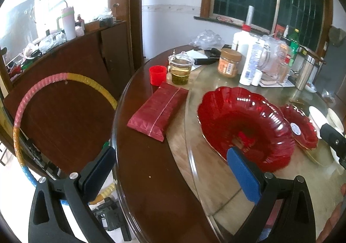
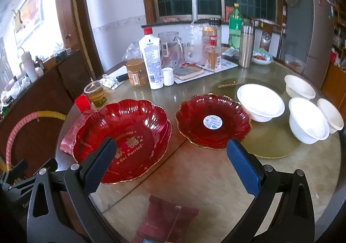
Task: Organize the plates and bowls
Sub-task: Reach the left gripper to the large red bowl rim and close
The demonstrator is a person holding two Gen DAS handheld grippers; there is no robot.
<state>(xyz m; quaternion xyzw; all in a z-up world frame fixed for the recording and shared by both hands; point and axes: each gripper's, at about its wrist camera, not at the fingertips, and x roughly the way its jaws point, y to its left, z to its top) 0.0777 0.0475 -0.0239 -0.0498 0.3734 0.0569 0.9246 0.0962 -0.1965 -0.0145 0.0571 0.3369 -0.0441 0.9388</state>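
Note:
A large red scalloped plate [image 2: 129, 126] with gold lettering lies on the glass turntable [image 2: 194, 180]; the left wrist view shows this large plate [image 1: 244, 126] too. To its right lies a smaller red plate [image 2: 213, 121] with a round sticker, seen as well in the left wrist view [image 1: 302, 126]. Several white bowls [image 2: 260, 102] stand further right, upright and apart. My right gripper [image 2: 172, 166] is open above the table's near side, between the two red plates, holding nothing. My left gripper [image 1: 170, 174] is open and holds nothing, with its blue right pad [image 1: 244, 176] just in front of the large plate's rim.
A red tissue pack [image 1: 157, 111], a red cup [image 1: 157, 74] and a glass of tea [image 1: 180, 70] sit left of the plates. Bottles, jars and a jug [image 2: 170, 50] crowd the far side. A second red pack [image 2: 166, 221] lies near the front edge. A hoop [image 1: 43, 95] leans on the cabinet.

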